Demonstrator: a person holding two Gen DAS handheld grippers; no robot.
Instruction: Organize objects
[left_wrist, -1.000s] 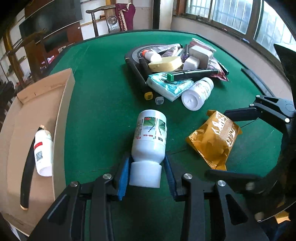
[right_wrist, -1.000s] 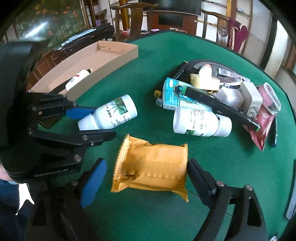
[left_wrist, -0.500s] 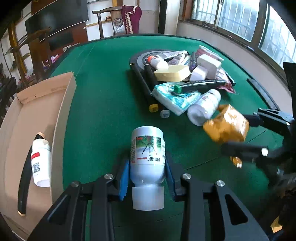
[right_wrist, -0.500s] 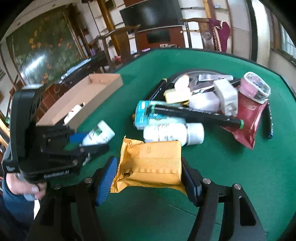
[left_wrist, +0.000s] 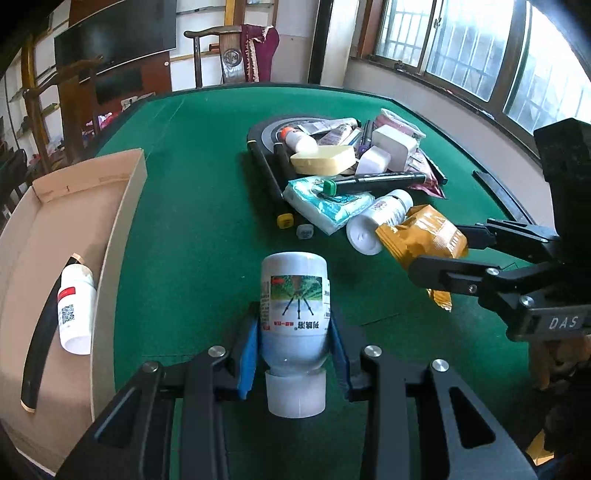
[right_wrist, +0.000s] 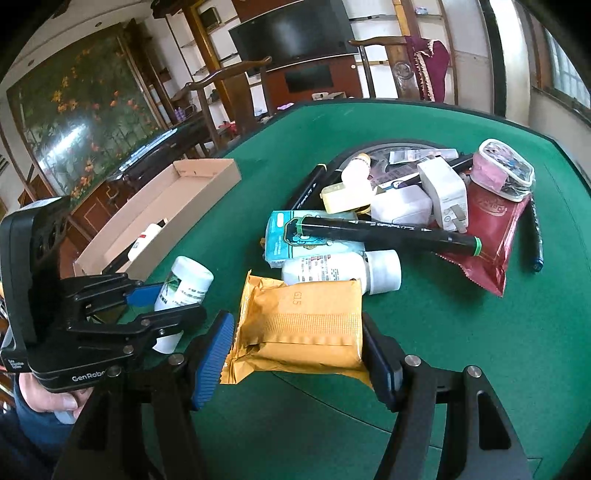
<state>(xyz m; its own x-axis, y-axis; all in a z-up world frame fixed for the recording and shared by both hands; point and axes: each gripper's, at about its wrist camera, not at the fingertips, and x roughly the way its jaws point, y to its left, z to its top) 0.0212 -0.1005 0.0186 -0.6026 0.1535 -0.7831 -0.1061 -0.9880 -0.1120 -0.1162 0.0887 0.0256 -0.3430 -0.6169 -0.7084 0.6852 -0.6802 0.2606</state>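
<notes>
My left gripper (left_wrist: 293, 332) is shut on a white bottle with a green picture label (left_wrist: 293, 295), blue pads on its sides and its cap toward the camera, held just above the green felt. My right gripper (right_wrist: 299, 343) is shut on a gold foil packet (right_wrist: 306, 317), raised off the table. From the left wrist view the packet (left_wrist: 424, 236) hangs at the right in the right gripper (left_wrist: 443, 251). In the right wrist view the left gripper (right_wrist: 166, 299) holds the bottle (right_wrist: 186, 282) at the left. An open cardboard box (left_wrist: 122, 206) lies left of both.
Inside the box lie a small white bottle (left_wrist: 74, 310) and a black curved strip (left_wrist: 40, 343). Beyond the packet is a pile: a lying white bottle (right_wrist: 340, 271), tissue pack (left_wrist: 328, 203), black marker (right_wrist: 388, 234), white charger (right_wrist: 445, 192), red packet (right_wrist: 487, 236), black round tray (left_wrist: 258, 133).
The left jaws slid from the bottle's cap onto its body and closed. The right jaws closed on the gold packet and lifted it off the felt toward the pile.
</notes>
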